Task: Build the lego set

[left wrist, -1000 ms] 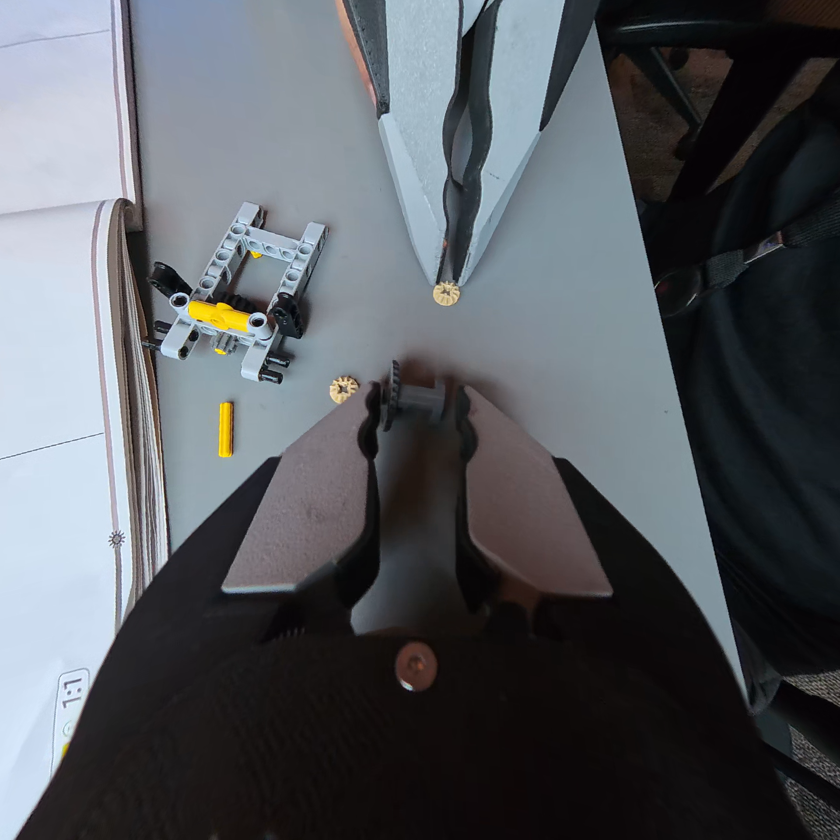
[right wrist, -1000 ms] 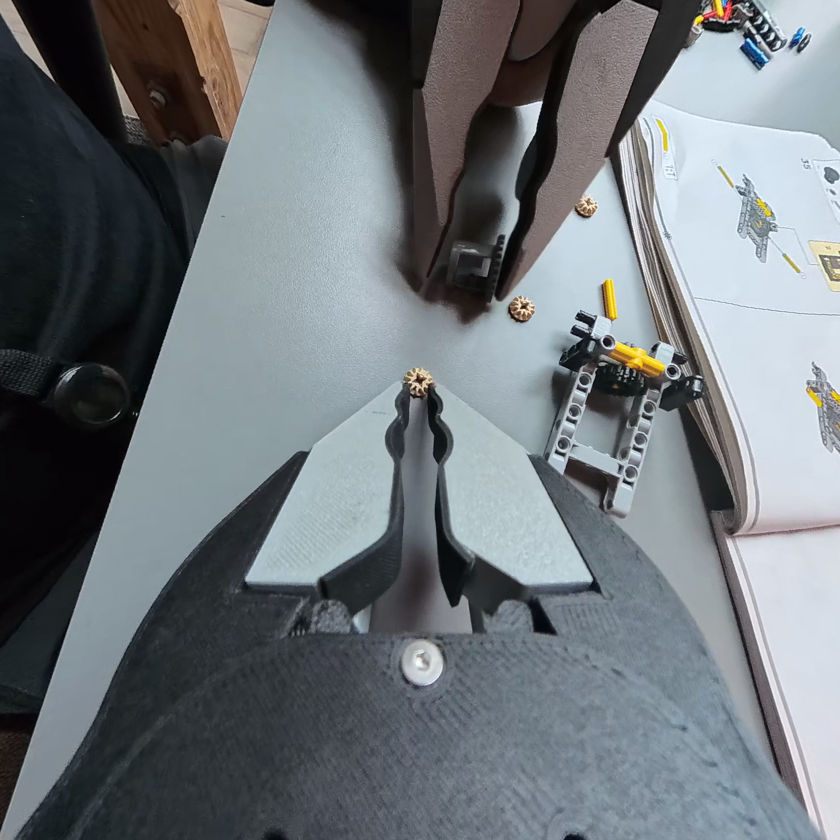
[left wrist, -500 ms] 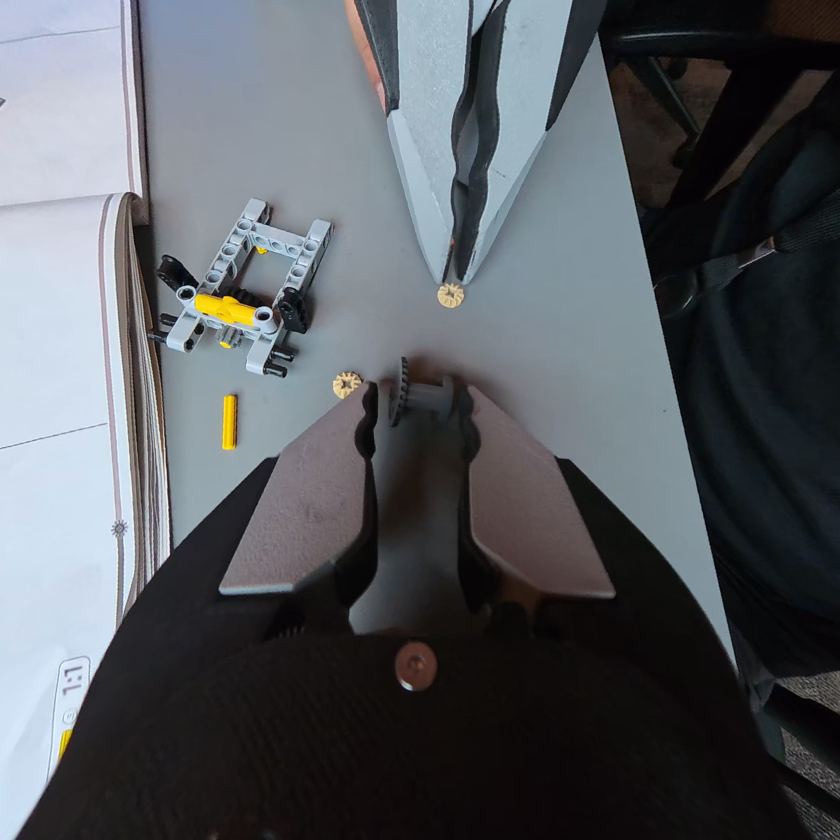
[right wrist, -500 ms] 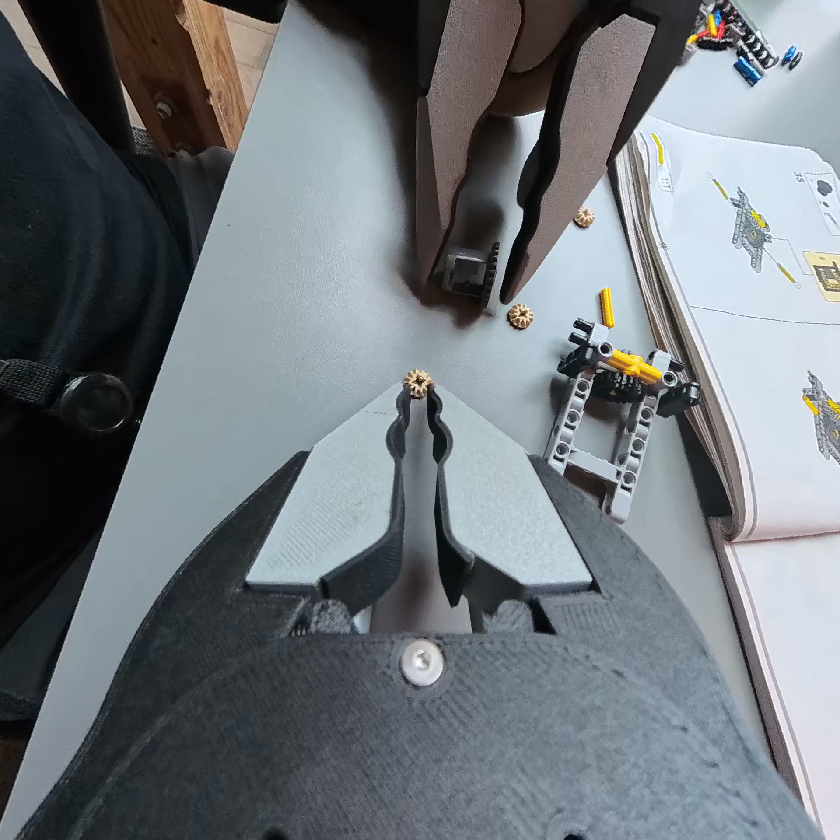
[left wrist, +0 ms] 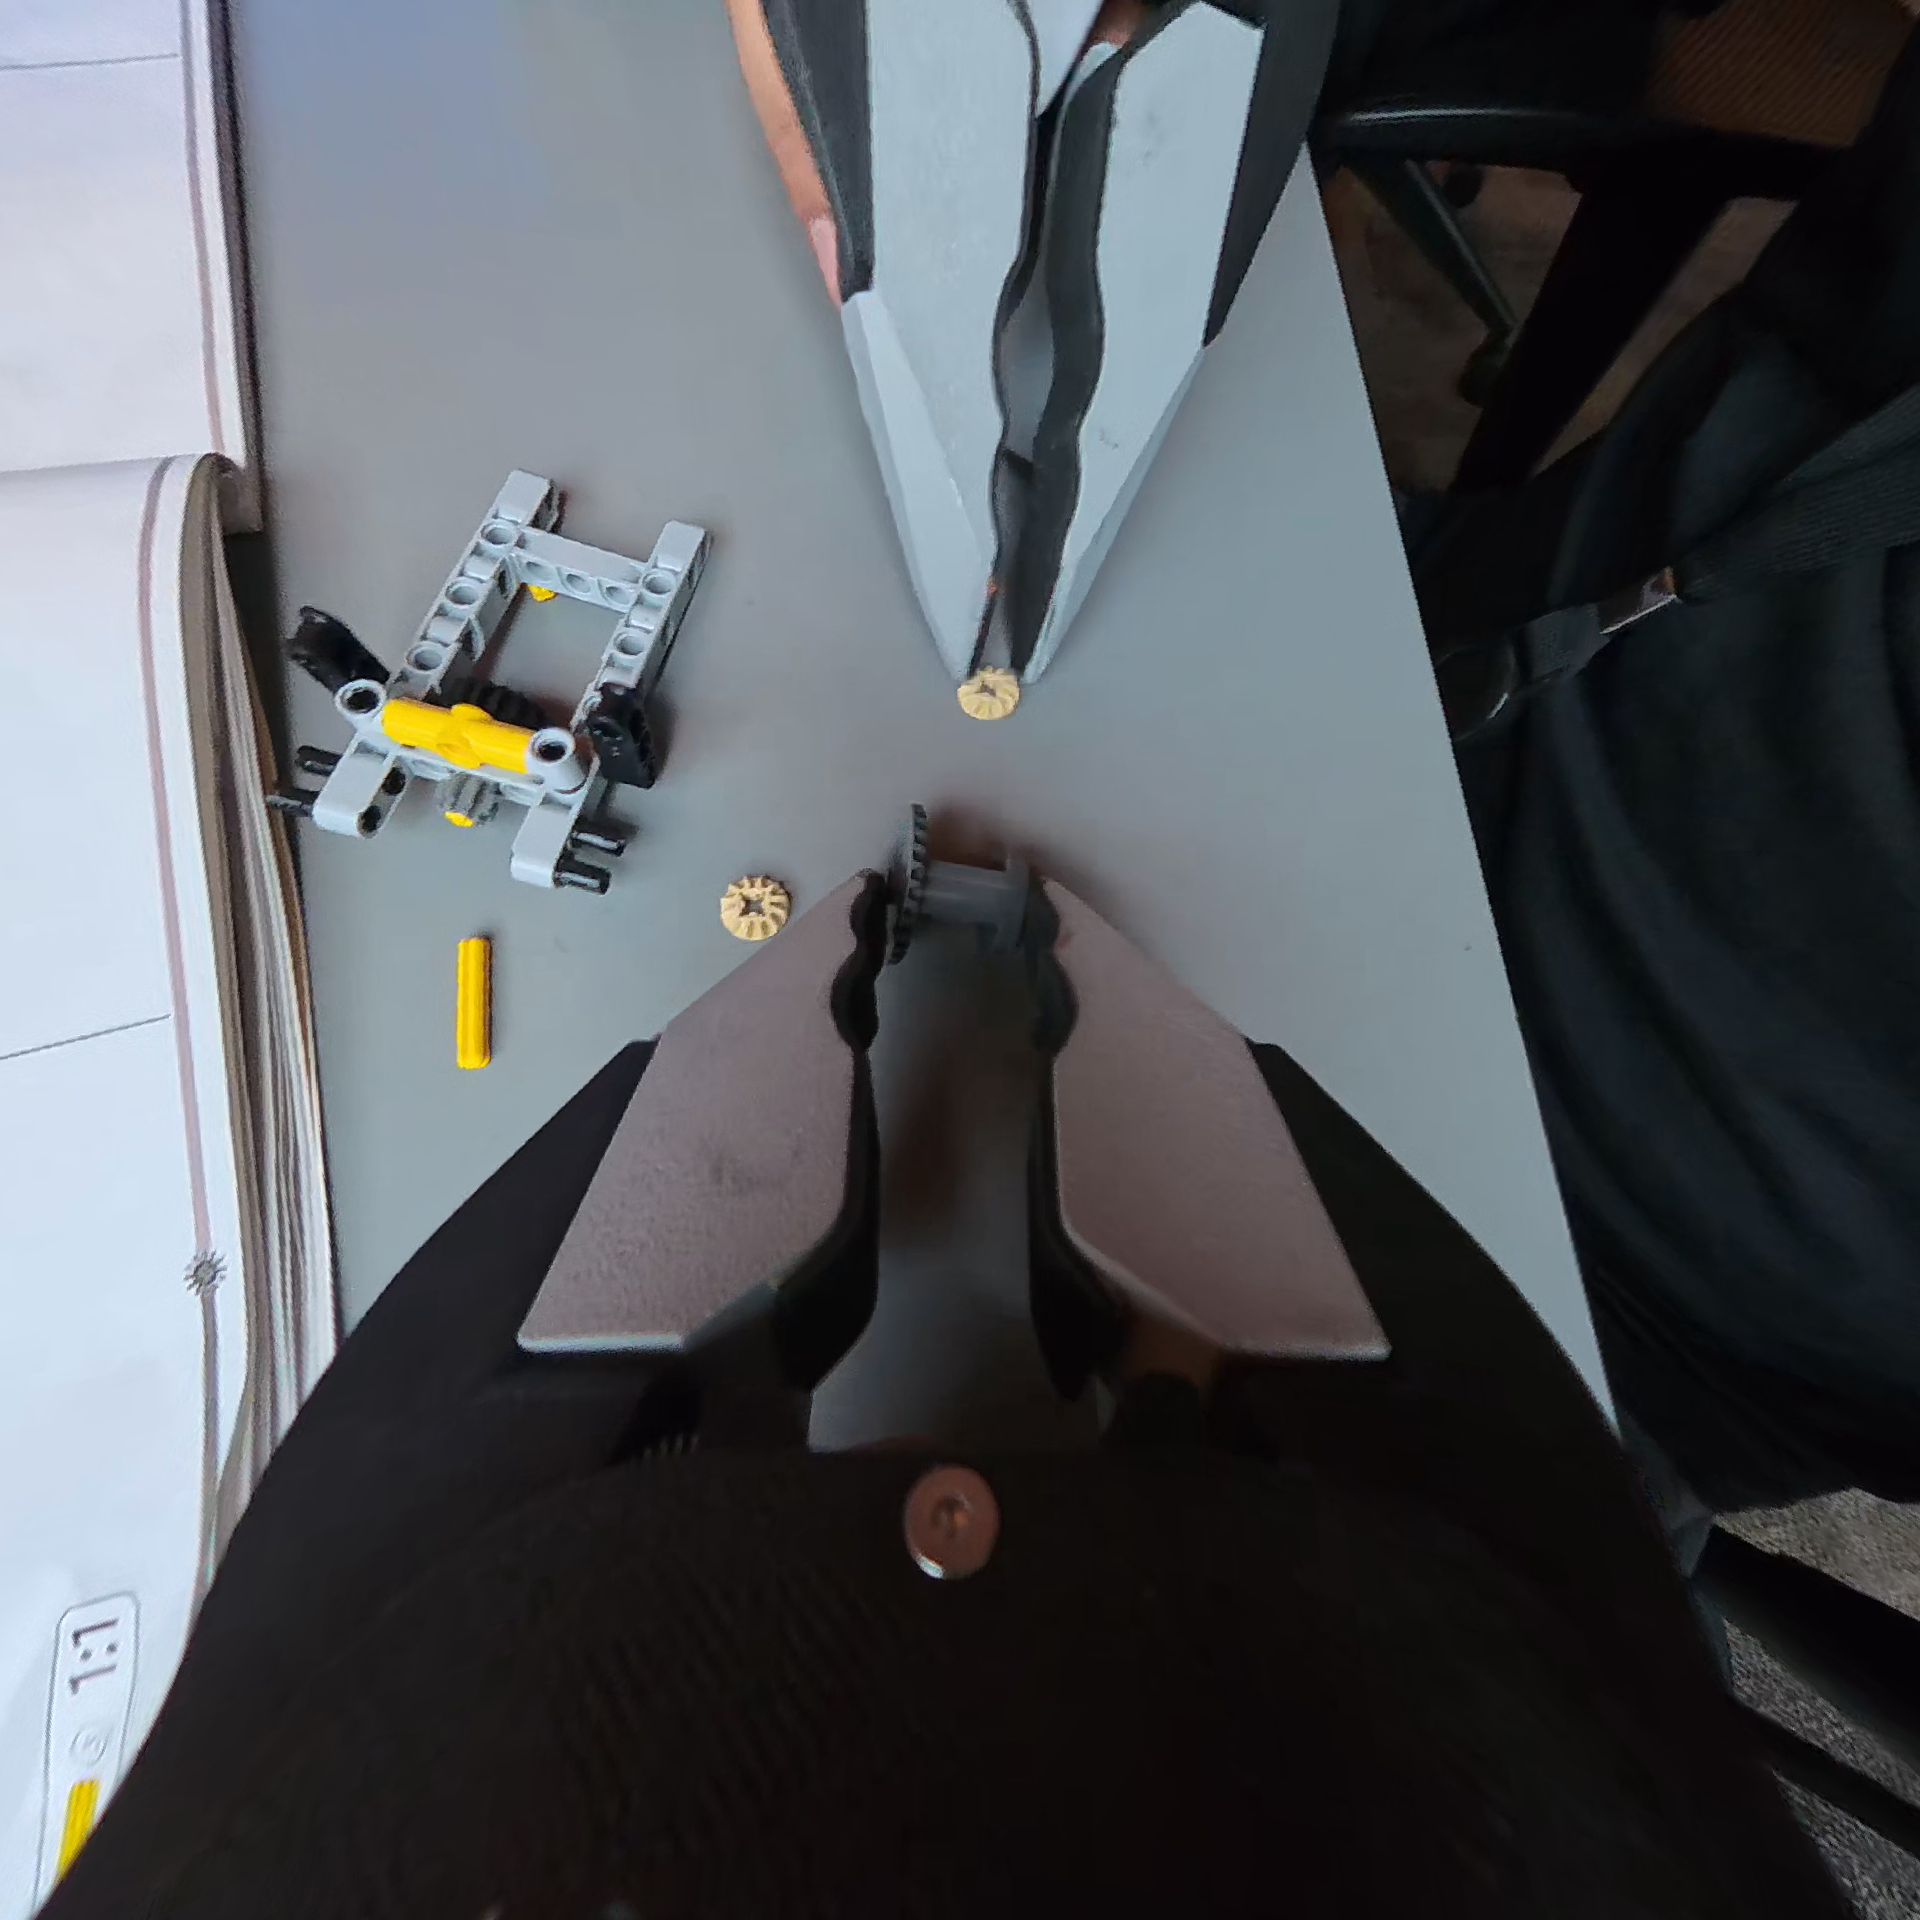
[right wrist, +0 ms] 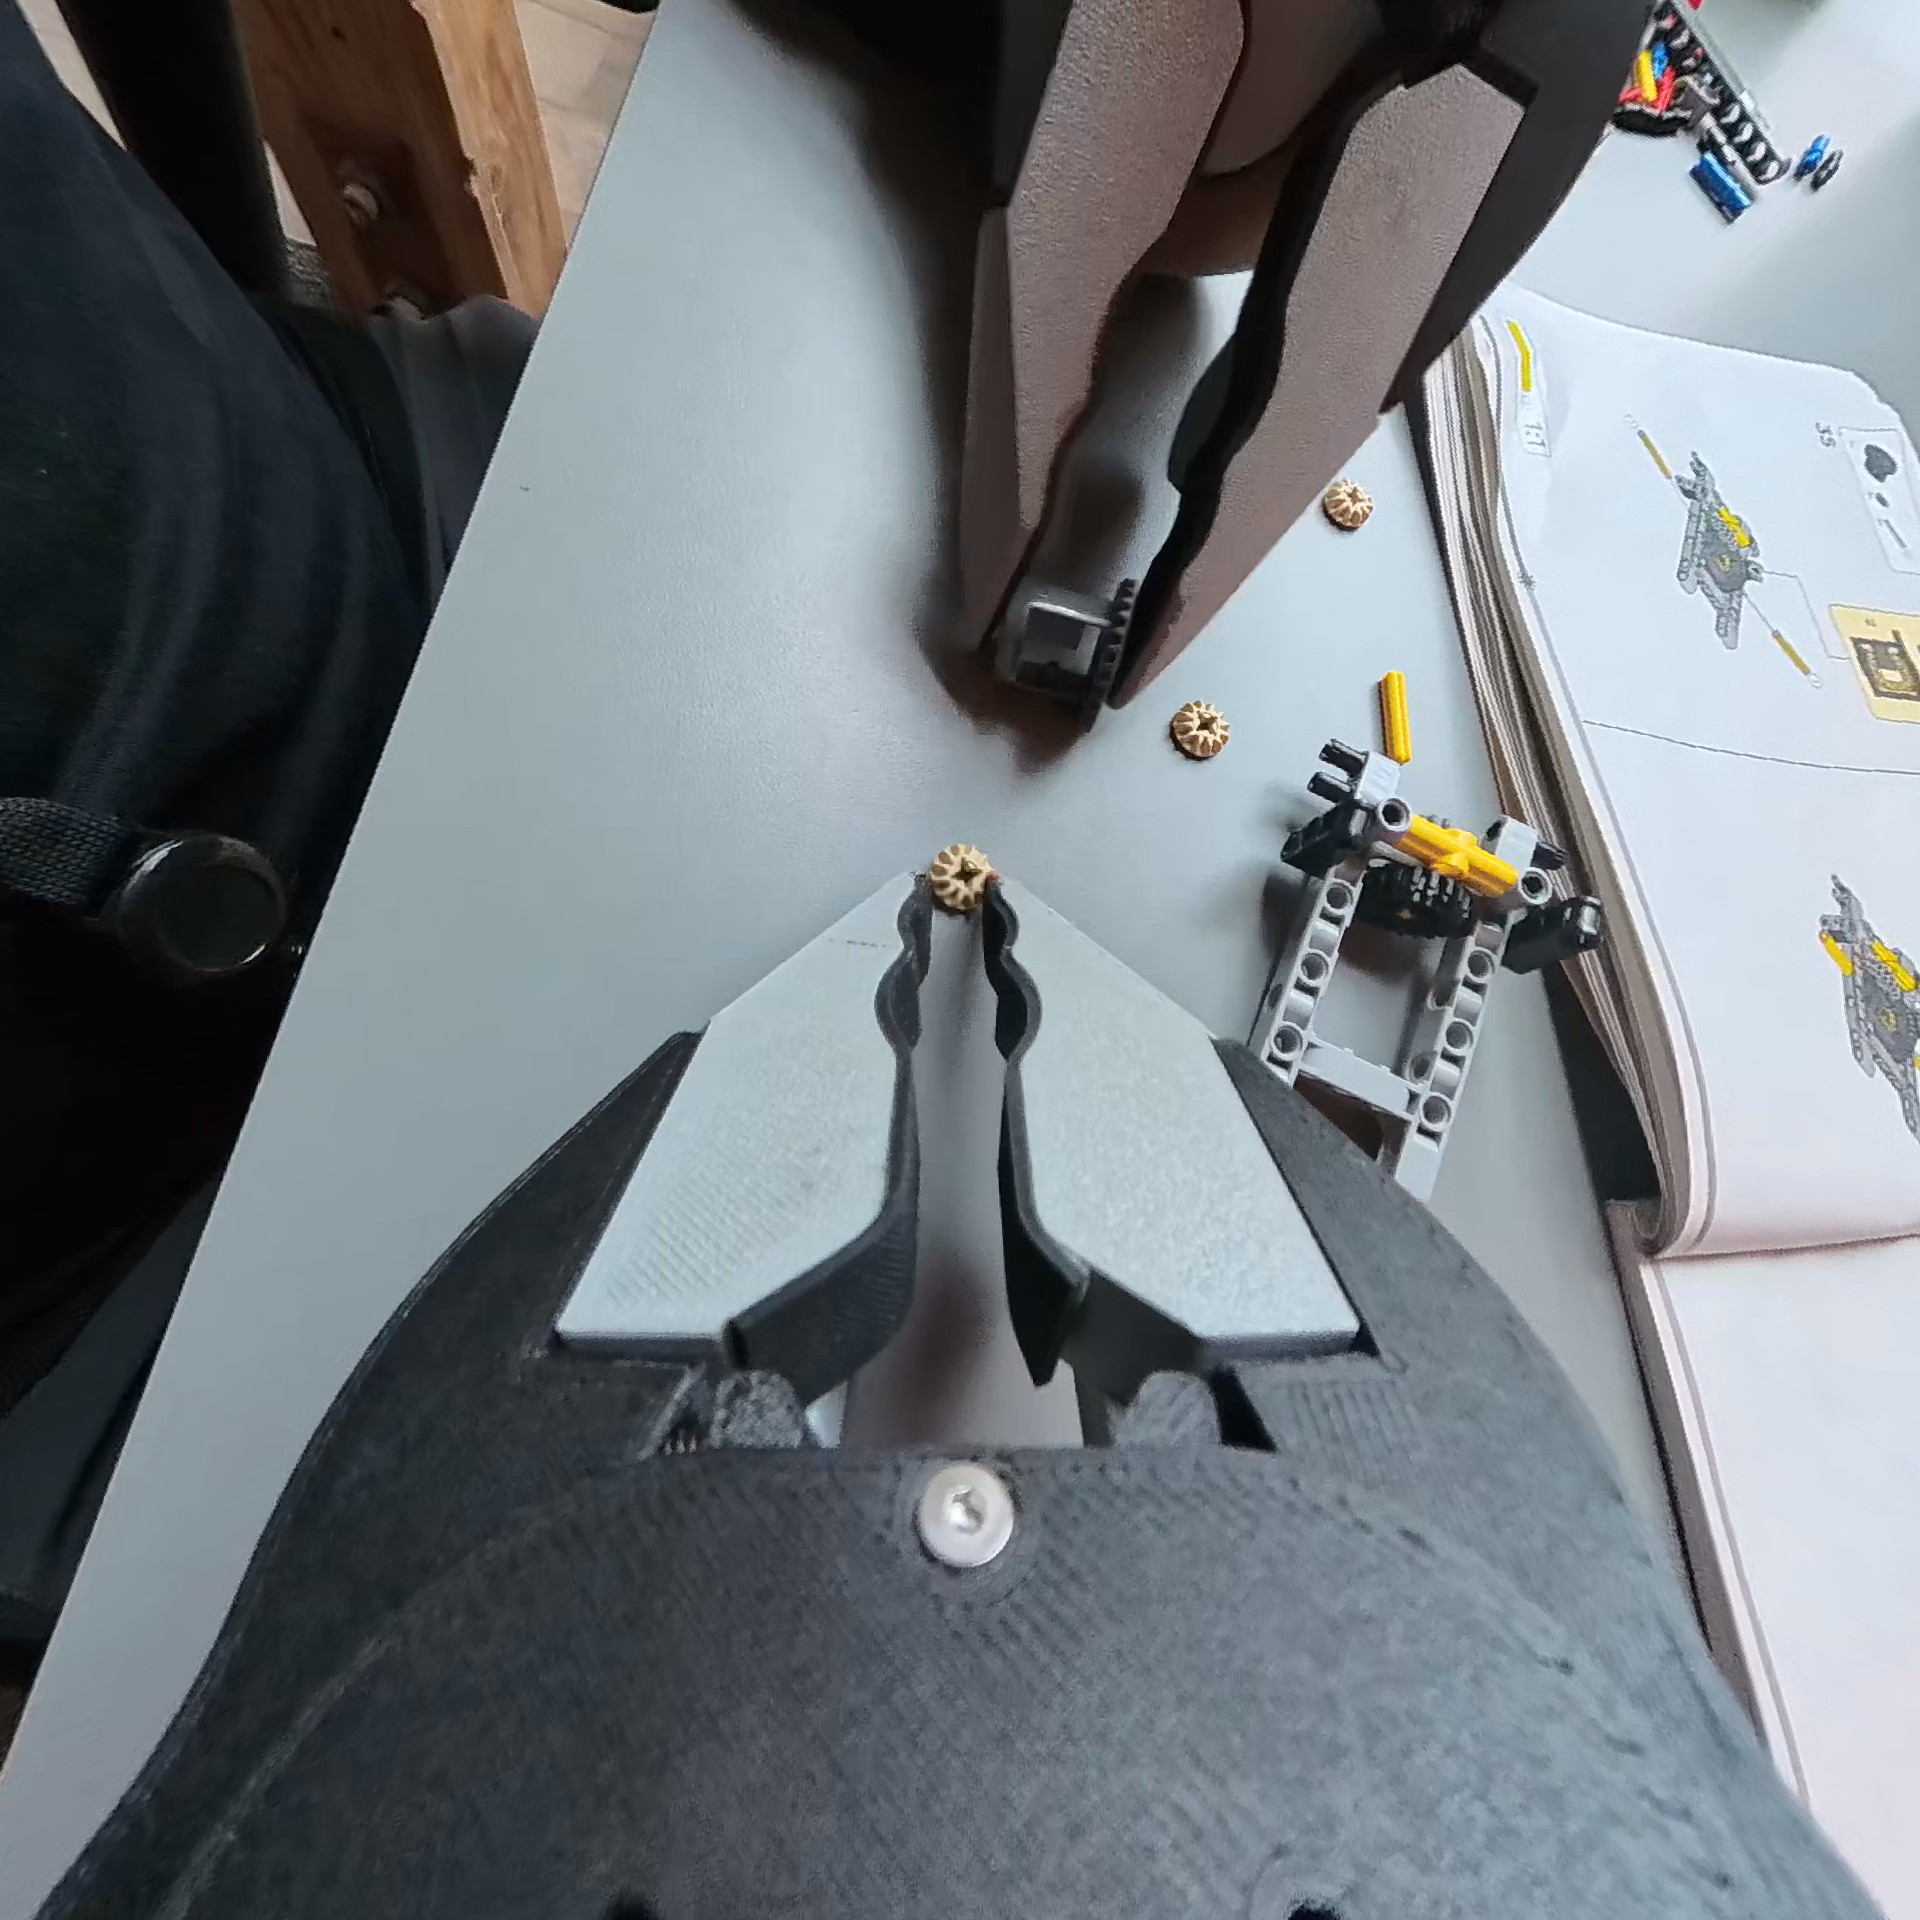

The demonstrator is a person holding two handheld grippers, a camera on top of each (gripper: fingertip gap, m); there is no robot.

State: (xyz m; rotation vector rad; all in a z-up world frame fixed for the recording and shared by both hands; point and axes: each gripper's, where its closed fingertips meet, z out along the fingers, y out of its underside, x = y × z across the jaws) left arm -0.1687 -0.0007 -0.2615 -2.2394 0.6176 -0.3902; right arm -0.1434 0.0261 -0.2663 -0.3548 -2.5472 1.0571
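My left gripper is shut on a grey gear housing with a dark toothed ring, held low over the grey table. In the right wrist view the left gripper and the housing show at the top. My right gripper is shut on a small tan bevel gear pinched at its tips. It faces the left gripper a short gap away, and it also shows in the left wrist view with the gear.
A grey beam frame with a yellow connector lies beside an open instruction booklet. A loose tan gear and a yellow axle lie near it. A second loose tan gear and several loose parts lie farther off. The table edge runs beside a person in dark clothing. My hands' fingertips stand some 5 centimetres from each other. The yellow axle sits 8 centimetres or so from the ends of my left fingers. Seen from the right wrist view as well.
The left gripper's jaws, slightly loose around the grey housing half a second ago, now press on it. The right gripper still holds the tan gear, with little movement.
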